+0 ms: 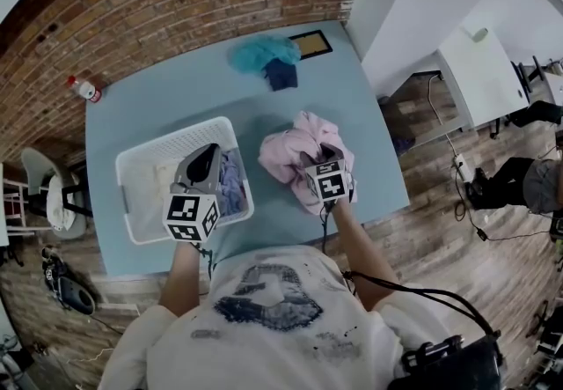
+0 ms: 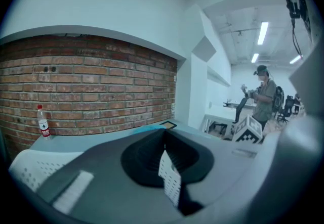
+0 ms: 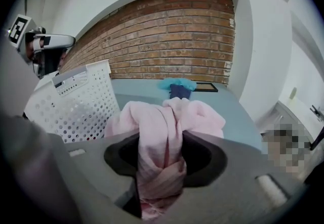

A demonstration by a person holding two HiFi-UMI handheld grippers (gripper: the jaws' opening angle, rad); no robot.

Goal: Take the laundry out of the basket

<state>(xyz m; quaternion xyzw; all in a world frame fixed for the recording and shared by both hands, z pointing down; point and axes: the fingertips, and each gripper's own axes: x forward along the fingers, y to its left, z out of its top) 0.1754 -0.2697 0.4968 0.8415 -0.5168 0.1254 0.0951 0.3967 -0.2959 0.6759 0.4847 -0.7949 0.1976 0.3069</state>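
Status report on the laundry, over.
Right gripper shut on pink garment, out on table. Left gripper clamps basket wall. Lavender laundry inside basket.

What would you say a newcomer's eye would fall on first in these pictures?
The pale pink garment stands out most, bunched on the light blue table right of the white perforated plastic basket, pinched between the jaws of the right gripper. The left gripper grips the basket's wall.
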